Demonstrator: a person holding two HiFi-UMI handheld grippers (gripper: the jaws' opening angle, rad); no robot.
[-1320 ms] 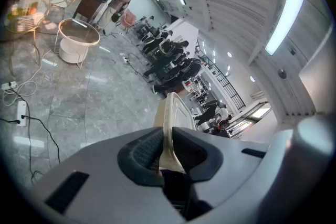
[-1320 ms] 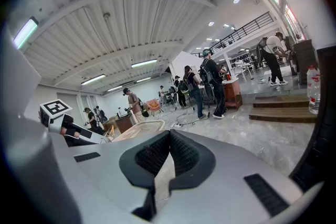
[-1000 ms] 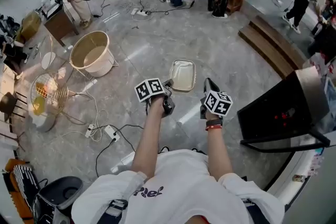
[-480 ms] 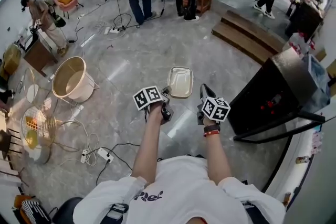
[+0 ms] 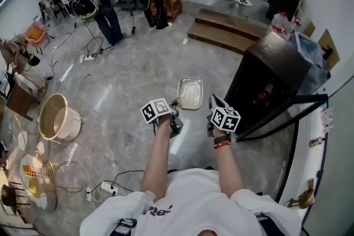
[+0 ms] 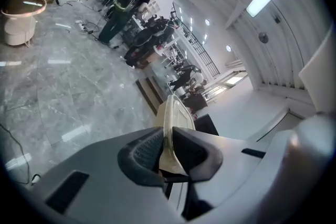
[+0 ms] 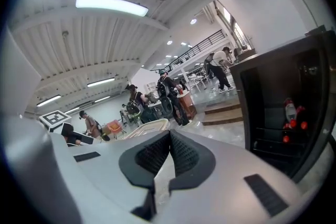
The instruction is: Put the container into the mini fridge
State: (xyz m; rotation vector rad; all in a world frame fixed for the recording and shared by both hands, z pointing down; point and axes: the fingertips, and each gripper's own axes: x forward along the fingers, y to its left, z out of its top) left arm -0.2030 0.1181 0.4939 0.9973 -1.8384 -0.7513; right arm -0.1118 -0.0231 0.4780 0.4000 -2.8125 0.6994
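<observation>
Left gripper (image 5: 176, 103) pinches the rim of one cream rectangular plastic container (image 5: 191, 92), right gripper (image 5: 213, 102) closed and empty, near one black mini fridge (image 5: 265, 85) on a grey marbled hall floor (image 5: 127, 74).

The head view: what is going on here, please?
A person stands holding a gripper in each hand. The fingers of the left gripper are closed on the edge of a beige container, held above the floor. The right gripper is shut and empty. The black mini fridge stands open ahead, to the right; the container is not yet inside.
</observation>
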